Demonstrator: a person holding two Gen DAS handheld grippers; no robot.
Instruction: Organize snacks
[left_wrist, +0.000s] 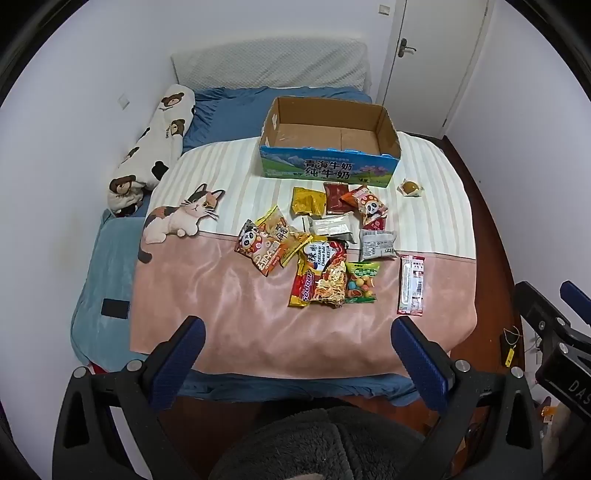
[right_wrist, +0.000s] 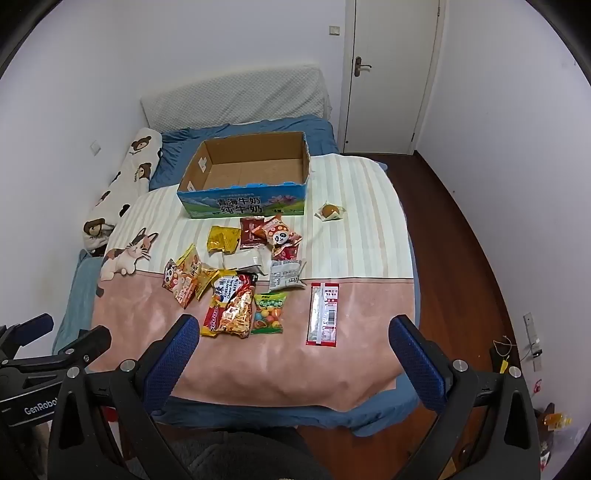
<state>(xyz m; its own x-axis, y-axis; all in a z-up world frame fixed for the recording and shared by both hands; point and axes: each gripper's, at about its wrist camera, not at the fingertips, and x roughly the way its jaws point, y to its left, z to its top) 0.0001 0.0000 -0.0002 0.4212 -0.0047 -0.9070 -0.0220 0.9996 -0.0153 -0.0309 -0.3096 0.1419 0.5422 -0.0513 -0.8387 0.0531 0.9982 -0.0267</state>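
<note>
An empty cardboard box (left_wrist: 328, 168) (right_wrist: 242, 205) with a blue printed front stands on the bed's striped blanket. In front of it lie several snack packets: a red-yellow noodle pack (left_wrist: 320, 275) (right_wrist: 231, 310), a green candy bag (left_wrist: 362, 282) (right_wrist: 269, 313), a long red-white packet (left_wrist: 412, 284) (right_wrist: 324, 314), panda packets (left_wrist: 260, 247) (right_wrist: 282, 236), a yellow pouch (left_wrist: 307, 201) (right_wrist: 221, 238). A small wrapped bun (left_wrist: 410, 187) (right_wrist: 330, 211) lies apart to the right. My left gripper (left_wrist: 297, 363) and right gripper (right_wrist: 295, 363) hang open over the bed's near edge, nothing between their fingers.
A bear-print bolster (left_wrist: 155, 147) (right_wrist: 118, 188) lies along the left wall, a grey pillow (left_wrist: 269, 62) at the head. A door (right_wrist: 391, 74) is at the back right, wood floor (right_wrist: 454, 236) on the right. A black phone (left_wrist: 115, 308) rests on the bed's left side.
</note>
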